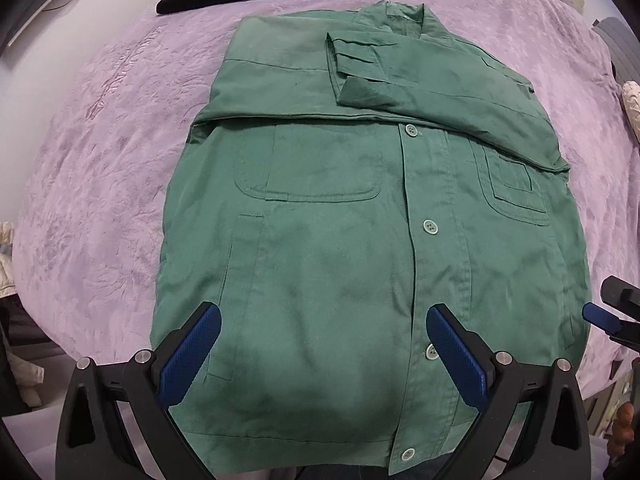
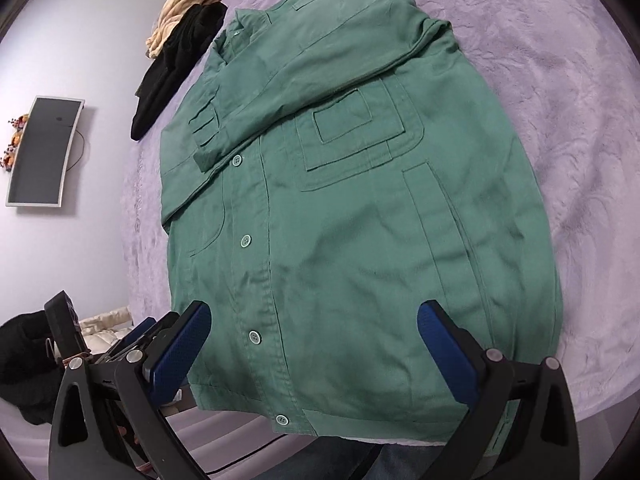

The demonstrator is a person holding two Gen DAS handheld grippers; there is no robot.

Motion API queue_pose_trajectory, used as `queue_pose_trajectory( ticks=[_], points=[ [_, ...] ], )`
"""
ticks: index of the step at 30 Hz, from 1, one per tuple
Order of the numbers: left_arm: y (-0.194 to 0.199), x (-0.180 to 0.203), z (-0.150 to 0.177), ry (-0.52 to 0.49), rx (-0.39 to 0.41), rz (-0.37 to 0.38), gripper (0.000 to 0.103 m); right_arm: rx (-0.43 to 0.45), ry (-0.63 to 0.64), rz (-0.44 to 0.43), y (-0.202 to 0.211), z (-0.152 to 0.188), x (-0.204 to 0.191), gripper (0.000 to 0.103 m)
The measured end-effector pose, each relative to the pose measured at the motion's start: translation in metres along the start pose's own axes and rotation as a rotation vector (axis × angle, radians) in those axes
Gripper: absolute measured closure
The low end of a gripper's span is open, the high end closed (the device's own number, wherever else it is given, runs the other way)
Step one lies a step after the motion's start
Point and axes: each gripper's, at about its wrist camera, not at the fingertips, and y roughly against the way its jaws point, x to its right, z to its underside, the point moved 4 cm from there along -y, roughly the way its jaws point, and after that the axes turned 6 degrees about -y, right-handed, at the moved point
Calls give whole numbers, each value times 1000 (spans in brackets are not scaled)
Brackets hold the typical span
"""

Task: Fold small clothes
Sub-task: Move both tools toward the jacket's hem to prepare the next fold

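Green jacket (image 1: 340,240) lies flat on the purple bedspread (image 1: 100,160), sleeves folded in. Left gripper (image 1: 324,344) and right gripper (image 2: 314,340) gape empty above its hem. Risk: a 1-layer pinch would skew the fold.

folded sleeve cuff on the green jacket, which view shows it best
The left wrist view: the sleeve cuff lies near the centre, face-on, its pleats and open end clear on the green jacket. In the right wrist view the cuff is smaller, off to the left and seen at a slant.
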Motion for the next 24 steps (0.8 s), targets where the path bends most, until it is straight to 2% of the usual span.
queue_pose_trajectory(
  ticks=[15, 20, 24],
  points=[
    [-8, -31, 33, -34, -41, 24, 0, -18, -75, 39, -14, 43, 7, 0],
    [-15, -53, 45, 5, -66, 19, 0, -11, -74, 60, -15, 49, 9, 0],
    [-21, -70, 52, 21, -80, 7, 0, 42, -69, 112, -6, 46, 19, 0]
  ],
)
